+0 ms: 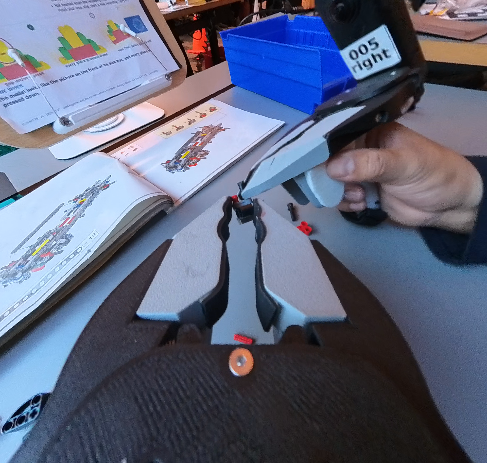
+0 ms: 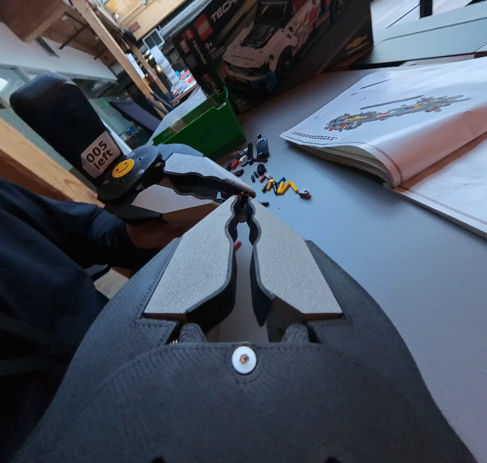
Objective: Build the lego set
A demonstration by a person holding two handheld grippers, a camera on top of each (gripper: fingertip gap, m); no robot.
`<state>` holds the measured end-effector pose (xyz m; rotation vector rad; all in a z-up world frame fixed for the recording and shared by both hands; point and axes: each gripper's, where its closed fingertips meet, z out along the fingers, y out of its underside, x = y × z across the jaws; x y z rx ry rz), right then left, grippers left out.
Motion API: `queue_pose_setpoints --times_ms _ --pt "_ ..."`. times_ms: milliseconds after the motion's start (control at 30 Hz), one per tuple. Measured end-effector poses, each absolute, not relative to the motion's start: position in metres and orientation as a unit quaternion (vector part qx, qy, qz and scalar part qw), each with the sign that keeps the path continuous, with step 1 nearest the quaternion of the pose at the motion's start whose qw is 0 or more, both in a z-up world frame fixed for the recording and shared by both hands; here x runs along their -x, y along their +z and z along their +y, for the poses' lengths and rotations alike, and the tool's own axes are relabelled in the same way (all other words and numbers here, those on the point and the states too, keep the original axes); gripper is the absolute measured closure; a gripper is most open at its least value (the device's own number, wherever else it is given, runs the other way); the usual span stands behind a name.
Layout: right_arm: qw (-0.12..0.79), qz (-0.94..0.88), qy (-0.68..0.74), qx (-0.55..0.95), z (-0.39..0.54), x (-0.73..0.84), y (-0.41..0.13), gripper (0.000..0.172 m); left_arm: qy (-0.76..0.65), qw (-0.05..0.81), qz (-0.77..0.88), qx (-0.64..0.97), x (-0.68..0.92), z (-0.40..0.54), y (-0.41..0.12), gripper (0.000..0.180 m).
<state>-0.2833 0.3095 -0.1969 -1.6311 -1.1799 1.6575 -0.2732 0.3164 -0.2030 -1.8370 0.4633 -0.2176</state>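
The left claw (image 1: 243,207) is clenched on a small black block (image 1: 244,211), both pads pressing its sides; a red stub (image 1: 234,198) sticks out at the block's far corner. The right claw (image 2: 243,200) is clenched on a thin black pin (image 2: 244,197), its tip meeting the top of the block, and a hand (image 1: 411,176) grips its handle.

All of this hangs just above the grey bench (image 1: 395,305). Near the block, on the bench, lie another black pin (image 1: 292,211) and a small red piece (image 1: 305,228). An open instruction book (image 1: 105,200) lies just beyond the block, a blue bin (image 1: 276,63) well behind it. In the right wrist view, loose small parts (image 2: 279,186) lie scattered beyond the block, before a green bin (image 2: 210,128).
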Motion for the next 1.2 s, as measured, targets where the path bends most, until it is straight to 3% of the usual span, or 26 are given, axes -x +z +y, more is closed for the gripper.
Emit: queue_pose_setpoints --times_ms 167,633,967,1200 --pt "0.330 -0.387 0.599 0.619 0.320 0.292 -0.185 0.172 -0.134 0.600 0.143 0.776 0.281 0.324 -0.193 0.166" --pt "0.366 -0.282 0.620 0.633 0.339 0.314 -0.177 0.172 -0.195 0.611 0.035 0.766 0.302 0.340 -0.186 0.166" --pt "0.365 -0.242 0.643 0.629 0.342 0.321 -0.174 0.172 -0.194 0.619 0.014 0.761 0.309 0.342 -0.183 0.166" --pt "0.285 -0.297 0.687 0.599 0.334 0.322 -0.176 0.172 -0.181 0.612 0.038 0.769 0.310 0.338 -0.185 0.167"
